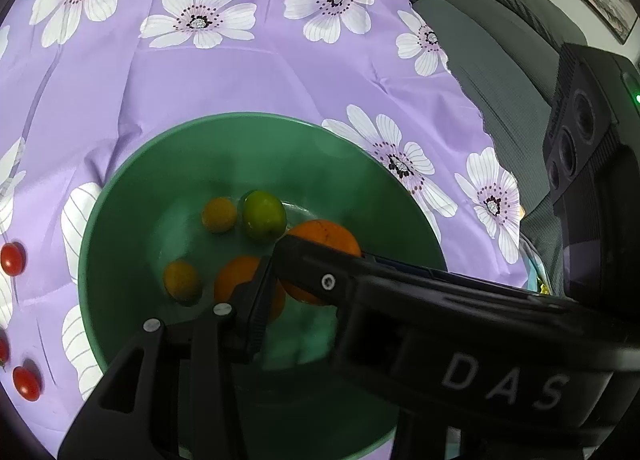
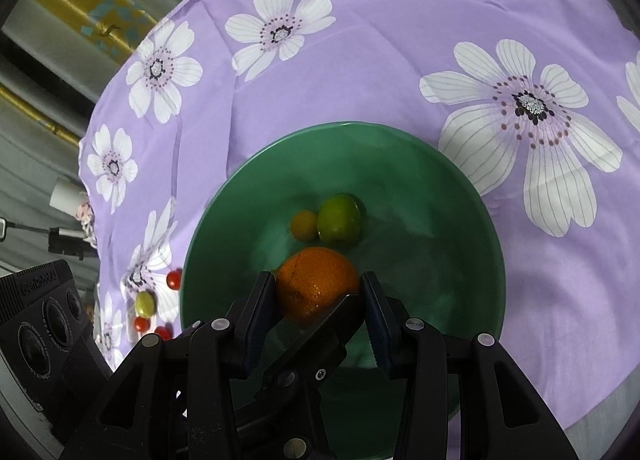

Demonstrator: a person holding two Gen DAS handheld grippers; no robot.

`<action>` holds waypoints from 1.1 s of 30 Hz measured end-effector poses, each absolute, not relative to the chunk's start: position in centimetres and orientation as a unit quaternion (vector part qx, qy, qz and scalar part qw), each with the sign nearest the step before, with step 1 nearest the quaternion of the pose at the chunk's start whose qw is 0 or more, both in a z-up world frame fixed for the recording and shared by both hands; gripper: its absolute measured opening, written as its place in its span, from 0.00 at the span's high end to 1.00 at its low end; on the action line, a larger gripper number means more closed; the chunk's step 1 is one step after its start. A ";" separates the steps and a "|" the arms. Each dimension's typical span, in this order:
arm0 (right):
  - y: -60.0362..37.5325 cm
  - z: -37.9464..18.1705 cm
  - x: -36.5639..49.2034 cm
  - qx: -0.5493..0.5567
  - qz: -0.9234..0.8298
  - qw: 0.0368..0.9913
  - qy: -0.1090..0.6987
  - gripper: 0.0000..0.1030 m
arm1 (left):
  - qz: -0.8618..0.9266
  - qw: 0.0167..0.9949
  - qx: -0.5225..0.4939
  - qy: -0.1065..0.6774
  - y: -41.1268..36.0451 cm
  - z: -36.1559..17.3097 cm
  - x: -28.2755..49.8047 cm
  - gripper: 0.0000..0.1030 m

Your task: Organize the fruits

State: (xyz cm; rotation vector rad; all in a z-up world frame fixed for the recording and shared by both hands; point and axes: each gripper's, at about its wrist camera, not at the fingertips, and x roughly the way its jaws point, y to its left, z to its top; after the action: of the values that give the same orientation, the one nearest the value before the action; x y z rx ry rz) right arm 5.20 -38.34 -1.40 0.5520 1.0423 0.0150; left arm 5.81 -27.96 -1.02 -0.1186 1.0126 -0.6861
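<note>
A green bowl (image 1: 132,188) (image 2: 460,188) sits on a purple flowered cloth. In it lie a green fruit (image 1: 264,214) (image 2: 339,218), small yellow-orange fruits (image 1: 219,214) (image 1: 181,280) (image 2: 304,225) and two oranges (image 1: 244,280) (image 1: 328,238). My right gripper (image 2: 318,290) is over the bowl, its jaws on both sides of an orange (image 2: 316,286). It crosses the left wrist view as a black body (image 1: 400,292). My left gripper (image 1: 266,288) is over the bowl by the oranges; only its left finger (image 1: 256,312) shows, the right one is hidden behind the right gripper.
Cherry tomatoes (image 1: 12,258) (image 1: 26,382) (image 2: 173,280) and a green grape (image 2: 145,303) lie on the cloth left of the bowl. A grey sofa (image 1: 500,72) stands past the cloth's right edge. The cloth's left edge drops off in the right wrist view.
</note>
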 end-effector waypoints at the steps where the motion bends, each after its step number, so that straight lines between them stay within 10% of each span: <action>1: -38.3 -1.4 5.2 0.260 0.006 0.831 0.492 0.56 | -0.320 0.817 -0.056 0.476 -27.9 -1.0 5.8 0.58; 33: -30.7 4.3 3.7 0.194 0.058 0.915 0.349 0.34 | -0.042 0.906 -0.118 0.404 -3.4 1.2 1.4 0.30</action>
State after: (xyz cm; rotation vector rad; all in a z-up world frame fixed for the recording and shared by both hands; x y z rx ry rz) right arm 3.75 -30.72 4.30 0.4002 0.7192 0.1204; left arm 1.39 -3.38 1.16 -0.2429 0.8336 -0.0861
